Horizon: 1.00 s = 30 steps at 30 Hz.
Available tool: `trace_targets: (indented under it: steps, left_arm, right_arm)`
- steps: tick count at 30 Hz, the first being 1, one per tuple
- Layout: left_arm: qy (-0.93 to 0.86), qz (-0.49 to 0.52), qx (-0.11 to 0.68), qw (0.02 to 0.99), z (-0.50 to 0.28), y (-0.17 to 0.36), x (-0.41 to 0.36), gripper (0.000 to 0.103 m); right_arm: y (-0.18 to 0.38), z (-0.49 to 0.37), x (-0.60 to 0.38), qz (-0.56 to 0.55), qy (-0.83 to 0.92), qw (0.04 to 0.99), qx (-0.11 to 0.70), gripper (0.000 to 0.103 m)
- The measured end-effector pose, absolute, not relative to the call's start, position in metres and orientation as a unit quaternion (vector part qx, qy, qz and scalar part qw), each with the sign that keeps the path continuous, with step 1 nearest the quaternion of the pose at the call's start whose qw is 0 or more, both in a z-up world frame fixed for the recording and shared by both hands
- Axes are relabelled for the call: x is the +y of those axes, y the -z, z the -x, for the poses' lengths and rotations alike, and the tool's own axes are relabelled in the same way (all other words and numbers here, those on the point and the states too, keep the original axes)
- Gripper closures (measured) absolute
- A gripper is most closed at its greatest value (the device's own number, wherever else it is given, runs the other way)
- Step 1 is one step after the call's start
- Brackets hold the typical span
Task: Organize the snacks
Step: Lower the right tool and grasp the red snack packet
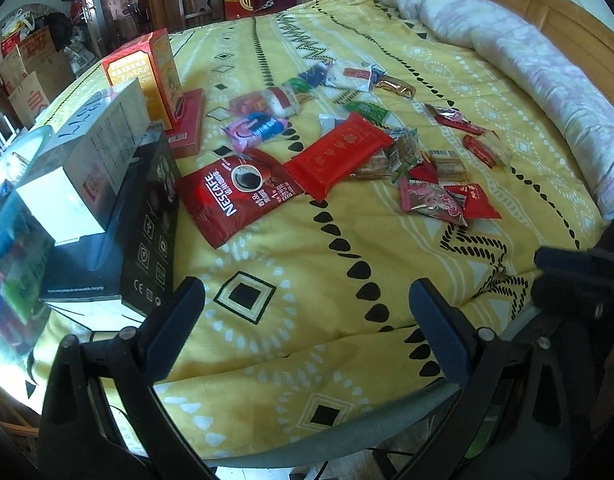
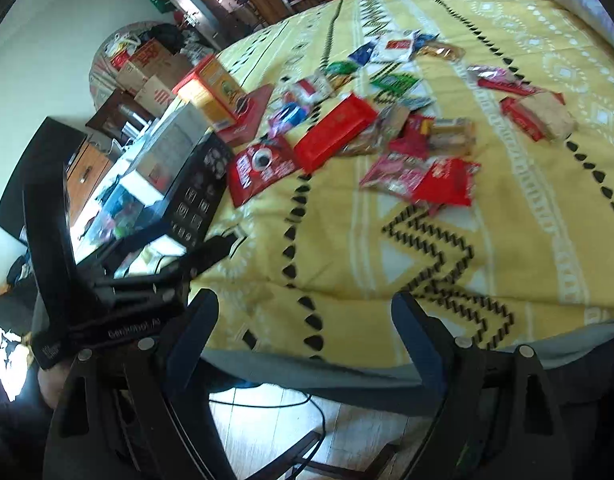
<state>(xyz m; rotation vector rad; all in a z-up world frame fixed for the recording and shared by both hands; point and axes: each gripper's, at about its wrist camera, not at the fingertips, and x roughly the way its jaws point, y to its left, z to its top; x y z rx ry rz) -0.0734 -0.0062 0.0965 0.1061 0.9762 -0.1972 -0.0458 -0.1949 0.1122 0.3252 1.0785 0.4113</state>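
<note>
left claw (image 1: 307, 320) spread, empty | right claw (image 2: 305, 330) spread, empty | coffee packet (image 1: 237, 196) ahead, slightly left, long axis diagonal | left hand likely nearer

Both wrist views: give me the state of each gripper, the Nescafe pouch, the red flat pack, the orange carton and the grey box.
Left gripper: jaws open, nothing between them.
Right gripper: jaws open, nothing between them.
Nescafe pouch: lying flat on the bedspread.
Red flat pack: lying flat, partly over small snacks.
Orange carton: standing upright.
Grey box: lying on the black box.
</note>
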Motion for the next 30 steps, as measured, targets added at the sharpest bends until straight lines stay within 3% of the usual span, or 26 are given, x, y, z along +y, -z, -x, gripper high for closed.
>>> trace_targets:
  steps: [10,15,23,27,30]
  left_arm:
    - [0.136,0.010,0.455,0.880,0.059,-0.088,0.006,0.001]
    - [0.156,0.039,0.458,0.874,0.043,-0.079,0.015,0.001]
    - [0.175,0.046,0.450,0.874,0.025,-0.069,0.011,0.001]
    - [0.193,0.048,0.454,0.869,0.023,-0.065,0.007,0.001]
    - [0.197,0.050,0.458,0.865,0.024,-0.064,0.005,0.001]
  right_arm:
    - [-0.137,-0.119,-0.246,-0.085,-0.140,0.868,0.470,0.013]
    - [-0.102,-0.246,-0.245,-0.064,-0.141,0.843,0.516,0.013]
    - [-0.062,-0.412,-0.248,-0.096,-0.119,0.838,0.525,0.013]
    - [-0.028,-0.451,-0.239,-0.096,-0.109,0.822,0.551,0.017]
    - [-0.008,-0.435,-0.206,-0.061,-0.152,0.803,0.573,0.021]
